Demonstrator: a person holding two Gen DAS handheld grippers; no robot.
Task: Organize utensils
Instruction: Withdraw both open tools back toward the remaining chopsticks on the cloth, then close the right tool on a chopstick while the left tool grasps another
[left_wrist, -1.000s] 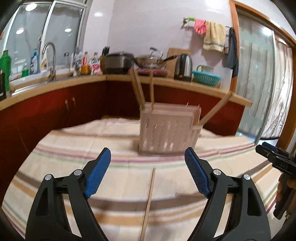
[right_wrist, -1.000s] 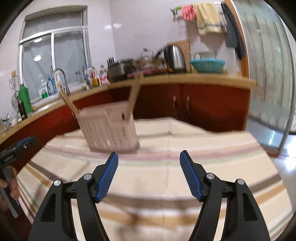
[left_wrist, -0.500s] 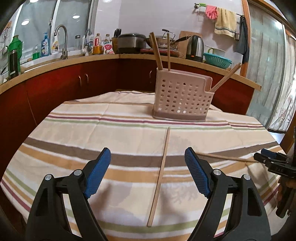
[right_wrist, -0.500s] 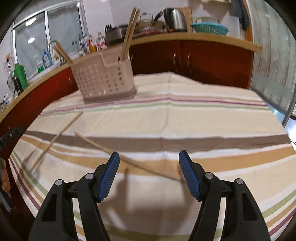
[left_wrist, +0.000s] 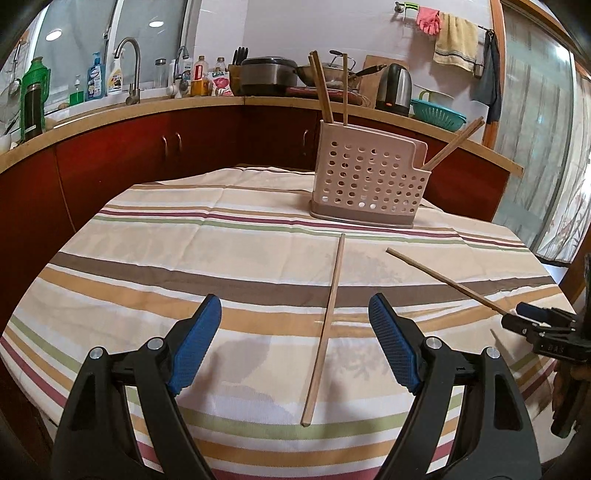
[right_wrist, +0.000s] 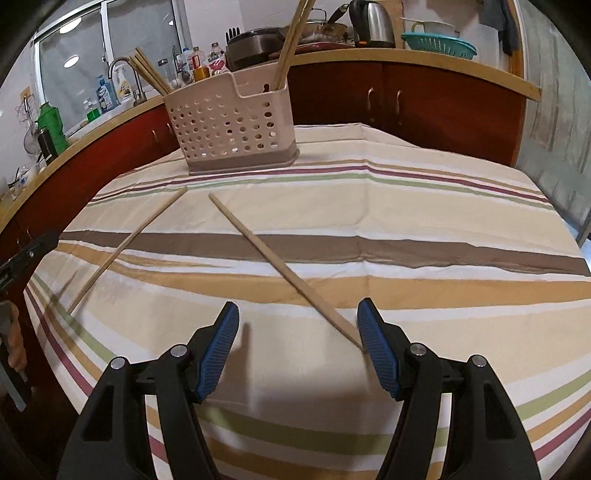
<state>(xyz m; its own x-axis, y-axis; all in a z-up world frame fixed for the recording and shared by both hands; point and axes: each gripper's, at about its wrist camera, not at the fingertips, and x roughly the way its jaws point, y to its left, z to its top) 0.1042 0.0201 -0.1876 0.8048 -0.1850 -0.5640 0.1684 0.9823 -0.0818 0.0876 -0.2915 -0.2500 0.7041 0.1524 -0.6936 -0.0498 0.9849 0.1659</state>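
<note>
Left gripper (left_wrist: 294, 341): wide apart, holding nothing; chopstick (left_wrist: 324, 325) between its fingers. Right gripper (right_wrist: 297, 345): wide apart, holding nothing; second chopstick (right_wrist: 284, 271) ends beside its right finger. Utensil basket (left_wrist: 367, 182) at 12 o'clock holds upright chopsticks. Right view alone shows bare striped tabletop (right_wrist: 443, 206) toward 2 o'clock.

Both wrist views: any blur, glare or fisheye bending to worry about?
Left wrist view: sharp; the wooden countertop edge bows from fisheye, ceiling lights glare in the window, soft gripper shadows fall on the striped tablecloth. Right wrist view: equally sharp; the loose wooden chopstick reads crisp, corners vignette black.
</note>
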